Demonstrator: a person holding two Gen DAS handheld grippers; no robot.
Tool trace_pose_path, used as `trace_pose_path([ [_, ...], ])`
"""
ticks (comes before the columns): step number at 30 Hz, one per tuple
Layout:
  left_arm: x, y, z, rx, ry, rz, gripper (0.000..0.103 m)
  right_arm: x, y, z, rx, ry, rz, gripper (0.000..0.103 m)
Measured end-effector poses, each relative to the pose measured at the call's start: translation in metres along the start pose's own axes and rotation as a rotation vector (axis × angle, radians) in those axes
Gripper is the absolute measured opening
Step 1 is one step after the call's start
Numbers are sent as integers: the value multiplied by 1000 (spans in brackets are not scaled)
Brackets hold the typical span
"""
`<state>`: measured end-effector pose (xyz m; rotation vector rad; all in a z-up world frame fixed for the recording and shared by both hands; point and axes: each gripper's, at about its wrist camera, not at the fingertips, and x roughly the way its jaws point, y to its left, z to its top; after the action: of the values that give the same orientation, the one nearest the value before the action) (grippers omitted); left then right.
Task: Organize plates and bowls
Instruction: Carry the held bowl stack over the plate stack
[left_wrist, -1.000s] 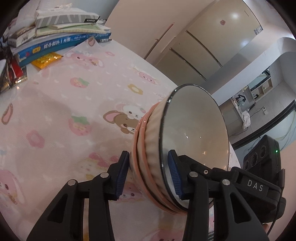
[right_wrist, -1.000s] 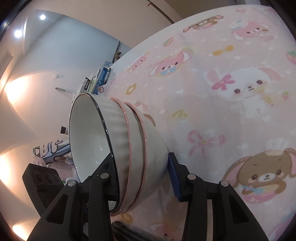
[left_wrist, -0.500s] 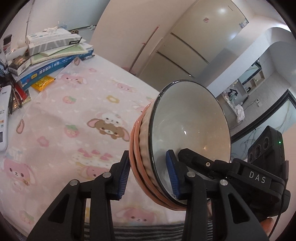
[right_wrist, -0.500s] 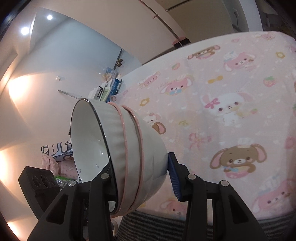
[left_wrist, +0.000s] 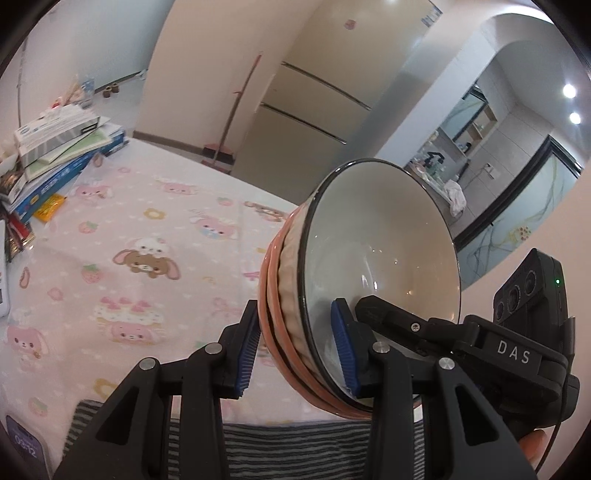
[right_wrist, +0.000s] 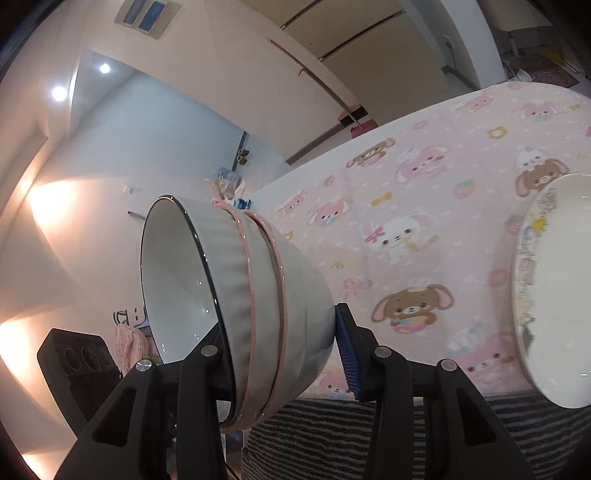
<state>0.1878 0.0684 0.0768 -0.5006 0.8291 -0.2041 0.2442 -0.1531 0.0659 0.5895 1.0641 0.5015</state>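
Two grippers share one load. Table below, plate at right edge. Bowl stack tilted, lifted clear of cloth. Left gripper and right gripper each part-open, clamped on stack wall. Advice: level rim, raise both hands together.

"DAS" in white letters on black housing of right gripper, seen from left wrist view. Phone screen at lower left shows clock digits, roughly "03:12", blurred. Book stack print unreadable.

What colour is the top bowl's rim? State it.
Black, on the top bowl; clearest in the left wrist view.
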Motion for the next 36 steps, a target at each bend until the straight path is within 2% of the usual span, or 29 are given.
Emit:
trace_pose_path([
  [10,16,-78,-15,99,52,-95,37,-91,-51,4,73,-112,-27,44],
  [12,22,-91,-19,110,68,-109,37,-105,-62,4,63,-135,-31,44],
  [16,37,-116,-27,158,92,-114,37,-123,-90,4,120,-150,-17,44],
  [20,57,-134,-36,183,123,-139,37,-138,-114,2,142,-172,-41,44],
  [24,80,-140,-47,199,153,-191,37,-145,-134,1,132,-171,-92,44],
  [31,109,-149,-64,230,198,-148,37,-129,-174,-1,205,-138,-87,44],
  [36,121,-153,-72,237,221,-147,37,-123,-188,-3,218,-134,-100,44],
])
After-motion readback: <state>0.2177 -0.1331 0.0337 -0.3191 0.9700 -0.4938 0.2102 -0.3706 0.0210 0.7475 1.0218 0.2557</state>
